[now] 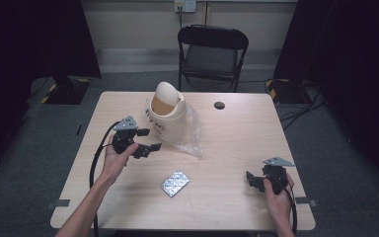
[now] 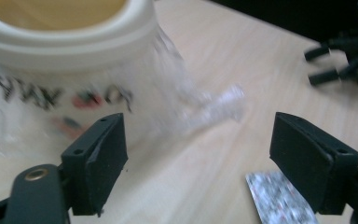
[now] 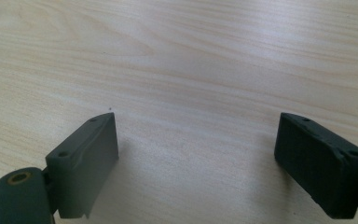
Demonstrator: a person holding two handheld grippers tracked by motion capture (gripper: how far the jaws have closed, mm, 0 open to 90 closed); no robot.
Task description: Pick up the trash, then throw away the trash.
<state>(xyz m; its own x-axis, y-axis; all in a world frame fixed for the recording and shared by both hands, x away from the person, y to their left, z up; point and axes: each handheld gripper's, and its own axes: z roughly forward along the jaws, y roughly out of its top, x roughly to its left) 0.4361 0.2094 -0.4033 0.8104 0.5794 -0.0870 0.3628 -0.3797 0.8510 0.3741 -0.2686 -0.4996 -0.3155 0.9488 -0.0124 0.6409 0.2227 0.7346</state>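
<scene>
A small cream bin (image 1: 168, 114) with a swing lid stands on the wooden table (image 1: 237, 138), a clear plastic bag (image 1: 190, 136) lining it and spilling out to its right. My left gripper (image 1: 150, 139) hovers just left of the bin, open, jaws pointing at the bag. In the left gripper view the bin (image 2: 65, 51) and the bag (image 2: 200, 107) lie just beyond my open left gripper (image 2: 196, 158). A silver blister pack (image 1: 174, 183) lies flat in front of the bin; its corner (image 2: 275, 200) shows near one jaw. My right gripper (image 1: 250, 179) rests low at the right front, open over bare table (image 3: 191, 70).
A black round cap (image 1: 219, 105) sits at the table's back. A black folding chair (image 1: 212, 54) stands behind the table. The right gripper (image 2: 340, 63) appears far off in the left gripper view. Dark curtains flank the room; cables lie on the floor at right.
</scene>
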